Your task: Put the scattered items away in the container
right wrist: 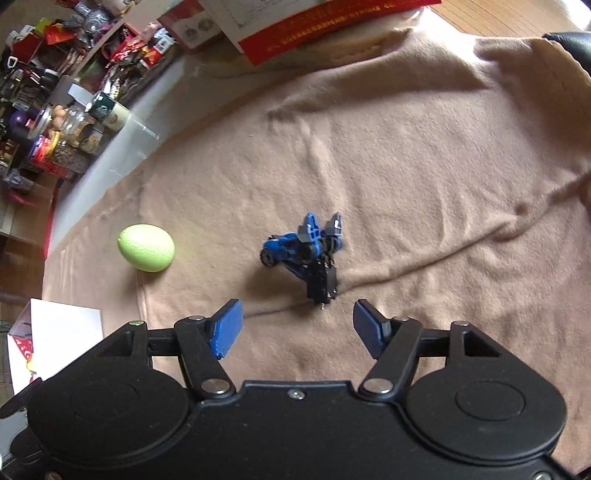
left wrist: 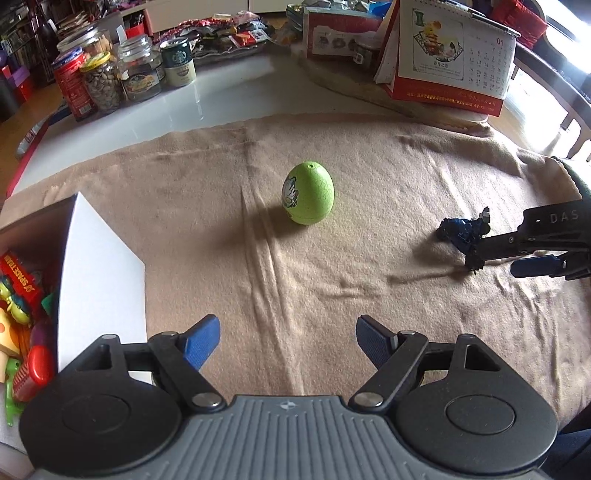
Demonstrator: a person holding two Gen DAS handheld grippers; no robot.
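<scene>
A green toy egg (left wrist: pixel 308 193) stands upright on the tan blanket (left wrist: pixel 332 266), ahead of my open, empty left gripper (left wrist: pixel 288 341). It also shows in the right wrist view (right wrist: pixel 146 247) at the left. A blue and black toy robot (right wrist: pixel 308 254) lies on the blanket just ahead of my open, empty right gripper (right wrist: pixel 297 328). In the left wrist view the robot (left wrist: pixel 463 230) lies at the right, with the right gripper (left wrist: pixel 495 258) close beside it. A white box (left wrist: pixel 99 280) holding several colourful toys sits at the left.
Jars and cans (left wrist: pixel 107 81) stand at the back left on the white table top. A desk calendar (left wrist: pixel 450 55) and a box (left wrist: pixel 340 33) stand at the back right. The white box's corner (right wrist: pixel 55 332) shows at the lower left of the right wrist view.
</scene>
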